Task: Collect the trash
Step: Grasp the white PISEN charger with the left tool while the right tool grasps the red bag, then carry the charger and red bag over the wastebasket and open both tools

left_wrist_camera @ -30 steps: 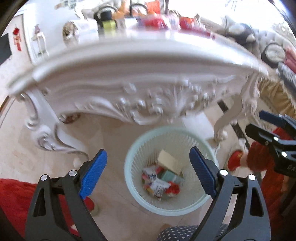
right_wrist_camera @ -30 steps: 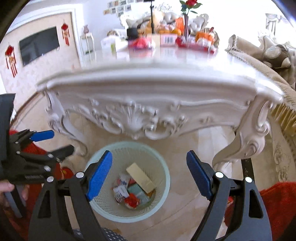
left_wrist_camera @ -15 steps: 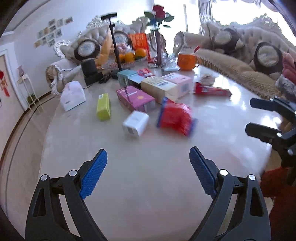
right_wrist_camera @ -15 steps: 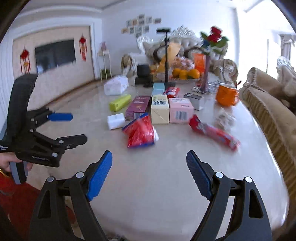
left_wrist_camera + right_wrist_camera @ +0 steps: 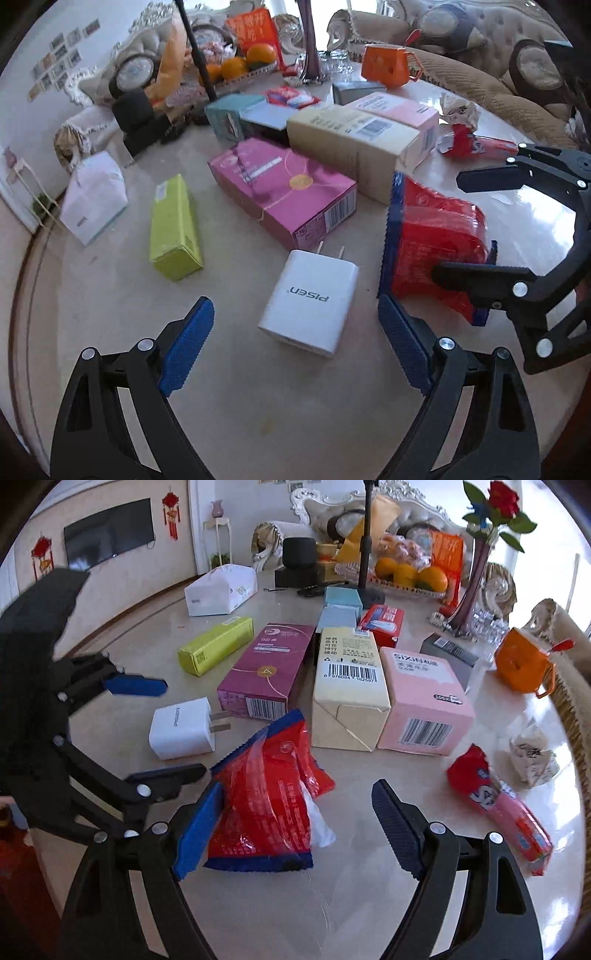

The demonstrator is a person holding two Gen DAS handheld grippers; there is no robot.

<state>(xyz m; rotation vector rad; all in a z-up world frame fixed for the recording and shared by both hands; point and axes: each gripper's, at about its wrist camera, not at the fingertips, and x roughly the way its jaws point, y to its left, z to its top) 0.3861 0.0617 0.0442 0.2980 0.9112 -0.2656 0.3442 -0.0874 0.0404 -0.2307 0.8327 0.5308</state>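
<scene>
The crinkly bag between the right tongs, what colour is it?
The crinkly bag is red with dark blue edges, clearest in the right wrist view.

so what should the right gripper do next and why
Probably close the right gripper on the red wrapper: its open fingers already straddle the wrapper on the table, the left finger pad touching or nearly so. The left gripper faces a charger, not trash.

Clearance on the table (image 5: 280, 915): near edge bare, middle crowded.
The white charger (image 5: 310, 301) and red wrapper (image 5: 266, 805) lie ahead of the open grippers; behind them the magenta box (image 5: 264, 672), cream carton (image 5: 347, 686) and pink box (image 5: 424, 701) stand almost touching, forming a wall.
</scene>
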